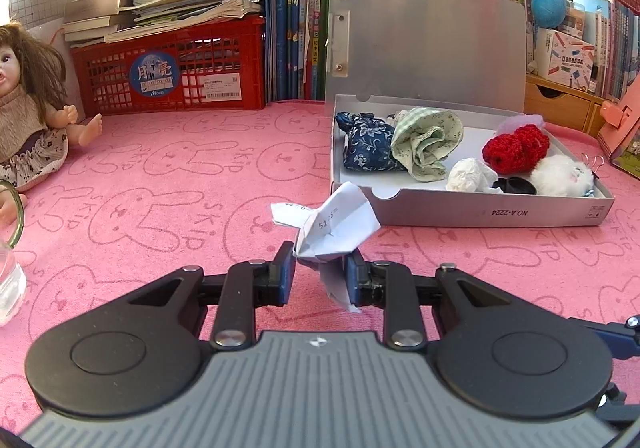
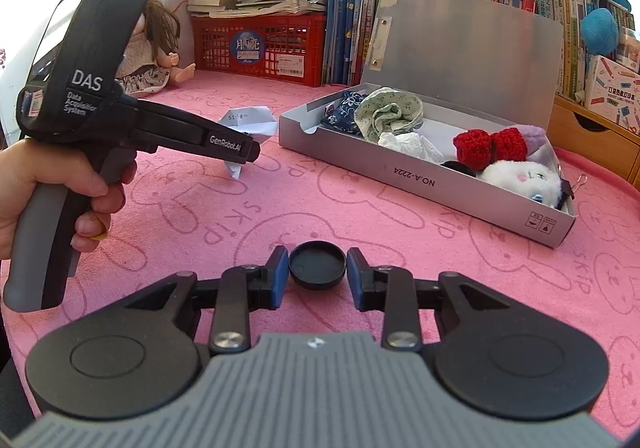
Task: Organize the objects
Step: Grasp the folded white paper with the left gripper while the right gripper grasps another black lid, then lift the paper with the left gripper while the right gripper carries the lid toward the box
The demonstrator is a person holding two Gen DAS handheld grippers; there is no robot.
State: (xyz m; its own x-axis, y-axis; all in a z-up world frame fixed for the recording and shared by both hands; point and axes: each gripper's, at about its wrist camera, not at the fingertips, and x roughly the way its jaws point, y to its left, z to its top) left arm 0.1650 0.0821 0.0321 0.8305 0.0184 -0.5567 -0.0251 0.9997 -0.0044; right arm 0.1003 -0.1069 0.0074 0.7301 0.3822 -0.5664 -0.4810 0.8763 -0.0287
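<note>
Paper (image 1: 334, 230) pinched in left gripper (image 1: 320, 268), cap (image 2: 317, 264) clamped in right gripper (image 2: 317, 268)

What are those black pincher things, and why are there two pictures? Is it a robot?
No robot here. A person holds a squeeze-handle tool in each hand, and each tool carries its own camera looking out over its two fingers. That gives two pictures of the same pink cloth. One picture comes from the left tool, which is pinching a crumpled paper. The other comes from the right tool, closed on a small black lid; it also shows the person's hand gripping the left tool. On the cloth sits an open grey box with cloth bundles and fluffy toys inside, plus a doll off to the side.
</note>
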